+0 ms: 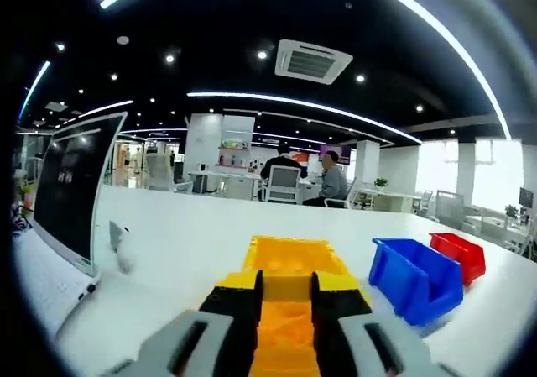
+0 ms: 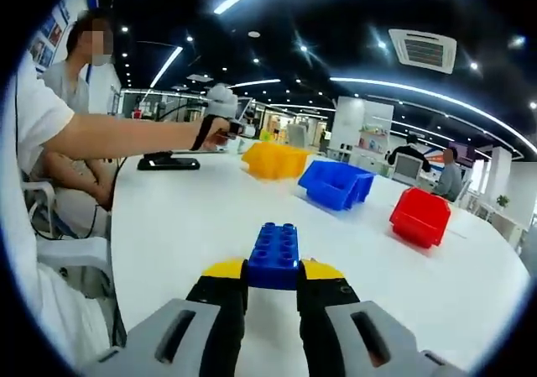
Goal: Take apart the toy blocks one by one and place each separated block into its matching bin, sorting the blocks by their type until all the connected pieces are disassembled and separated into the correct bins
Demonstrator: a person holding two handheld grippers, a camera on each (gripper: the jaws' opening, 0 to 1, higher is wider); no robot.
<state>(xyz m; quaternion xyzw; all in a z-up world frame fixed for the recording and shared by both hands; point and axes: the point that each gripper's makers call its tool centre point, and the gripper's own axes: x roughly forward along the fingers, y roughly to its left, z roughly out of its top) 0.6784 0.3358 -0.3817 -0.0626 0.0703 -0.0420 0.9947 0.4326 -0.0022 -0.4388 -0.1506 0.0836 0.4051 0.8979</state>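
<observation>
- The right hand-held gripper (image 2: 272,286) is clamped on a blue block (image 2: 275,256), held above the white surface (image 2: 185,226), probably so it can be carried to a bin.
- Its likely match, the blue bin (image 2: 336,182), stands between the yellow bin (image 2: 273,159) and the red bin (image 2: 419,216), well ahead of the block.
- The left hand-held gripper (image 1: 285,297) has its jaws apart and holding nothing, hovering at the yellow bin (image 1: 289,264); I judge a yellow piece was just dropped there.
- The bins sit in a row, one colour each, so sorting goes by colour.
</observation>
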